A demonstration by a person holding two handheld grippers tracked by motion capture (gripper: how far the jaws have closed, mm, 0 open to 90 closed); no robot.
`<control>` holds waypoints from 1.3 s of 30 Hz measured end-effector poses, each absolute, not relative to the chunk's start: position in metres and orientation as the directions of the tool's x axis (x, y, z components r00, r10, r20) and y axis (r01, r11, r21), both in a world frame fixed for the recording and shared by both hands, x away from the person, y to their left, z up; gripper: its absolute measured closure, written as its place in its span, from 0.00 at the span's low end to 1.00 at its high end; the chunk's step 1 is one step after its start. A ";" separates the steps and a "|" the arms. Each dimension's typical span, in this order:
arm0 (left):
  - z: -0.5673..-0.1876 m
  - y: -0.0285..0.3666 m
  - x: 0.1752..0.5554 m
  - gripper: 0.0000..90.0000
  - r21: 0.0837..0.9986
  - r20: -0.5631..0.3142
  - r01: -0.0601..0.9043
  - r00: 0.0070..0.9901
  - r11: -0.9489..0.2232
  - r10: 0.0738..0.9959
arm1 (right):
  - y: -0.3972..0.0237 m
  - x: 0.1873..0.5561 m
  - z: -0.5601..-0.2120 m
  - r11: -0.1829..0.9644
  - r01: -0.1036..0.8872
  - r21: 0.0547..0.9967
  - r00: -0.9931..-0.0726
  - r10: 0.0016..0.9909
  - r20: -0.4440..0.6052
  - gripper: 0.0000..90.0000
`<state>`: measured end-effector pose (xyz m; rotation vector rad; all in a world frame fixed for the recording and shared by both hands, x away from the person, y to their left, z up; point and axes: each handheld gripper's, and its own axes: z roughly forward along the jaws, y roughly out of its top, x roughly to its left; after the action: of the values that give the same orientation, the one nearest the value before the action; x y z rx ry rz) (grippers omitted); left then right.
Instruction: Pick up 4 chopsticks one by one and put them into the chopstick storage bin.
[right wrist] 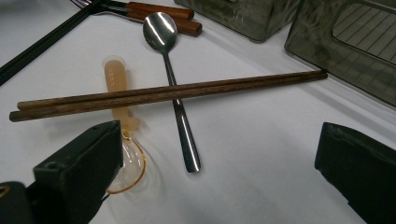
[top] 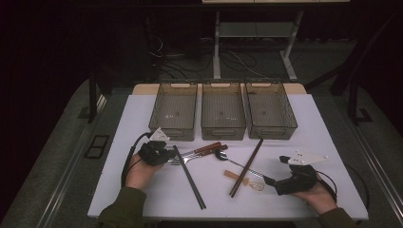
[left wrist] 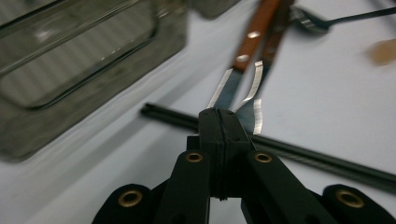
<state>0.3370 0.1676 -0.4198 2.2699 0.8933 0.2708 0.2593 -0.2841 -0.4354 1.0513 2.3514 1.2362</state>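
Black fingers of the right gripper (top: 270, 180), at 4 o'clock, are released over the counter (top: 304, 142). The left gripper (left wrist: 218, 114), at 8, is clenched at the knife (left wrist: 226, 88) and fork (left wrist: 254, 84) tips; whether it pinches either, I cannot tell. Unsorted: two chopstick pairs (top: 247, 166), two spoons (right wrist: 175, 79). Three bins (top: 223, 132) at 12 are empty.

From above I see my left hand-held gripper (top: 164, 154) closed at the metal end of the wooden-handled cutlery (top: 205, 150), beside the black chopsticks (top: 189, 176). My right hand-held gripper (top: 272, 181) rests near the brown chopsticks (top: 246, 167). Three bins (top: 222, 111) line the bench (top: 142, 190).
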 end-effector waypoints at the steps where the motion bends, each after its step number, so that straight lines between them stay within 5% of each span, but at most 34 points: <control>1: -0.421 0.169 0.339 0.99 0.652 -0.044 0.533 0.737 -0.539 0.675 | -0.284 0.259 -0.435 0.368 0.472 0.801 -0.694 0.715 0.081 0.01; 39: -0.437 0.147 0.376 0.99 0.613 -0.001 0.551 0.717 -0.566 0.697 | -0.284 0.259 -0.436 0.370 0.473 0.800 -0.694 0.715 0.079 0.01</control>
<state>0.3760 0.1473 -0.4374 2.3264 0.9447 0.3217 0.2592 -0.2839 -0.4356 1.0508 2.3532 1.2317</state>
